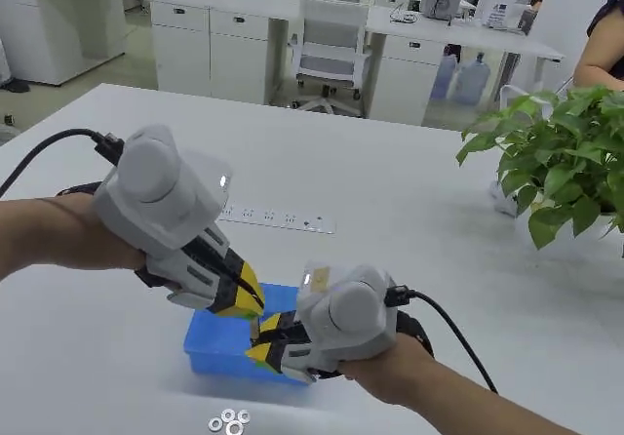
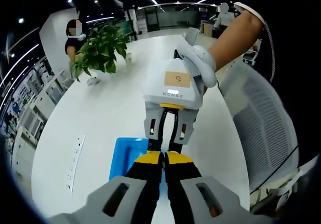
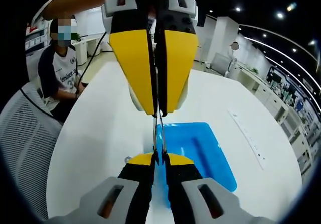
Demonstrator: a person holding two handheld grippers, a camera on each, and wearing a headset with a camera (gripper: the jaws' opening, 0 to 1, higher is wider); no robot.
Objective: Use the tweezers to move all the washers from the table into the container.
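Observation:
A blue container (image 1: 216, 342) sits on the white table (image 1: 409, 211), with a small cluster of washers (image 1: 230, 421) just in front of it. My left gripper (image 1: 255, 304) and right gripper (image 1: 255, 343) meet tip to tip above the container. In the right gripper view, thin metal tweezers (image 3: 156, 132) run from the shut yellow jaws of the left gripper (image 3: 158, 111) down into the right gripper (image 3: 159, 158), which is shut on their end. One washer (image 3: 128, 159) lies beside the container (image 3: 200, 148). In the left gripper view the left gripper (image 2: 164, 156) faces the right gripper (image 2: 168, 144) over the container (image 2: 125, 158).
A white power strip (image 1: 278, 218) lies behind the container. A potted plant (image 1: 565, 162) stands at the table's right edge. An office chair (image 1: 331, 50) and desks are beyond the table. A person (image 3: 57, 68) sits at the table's side.

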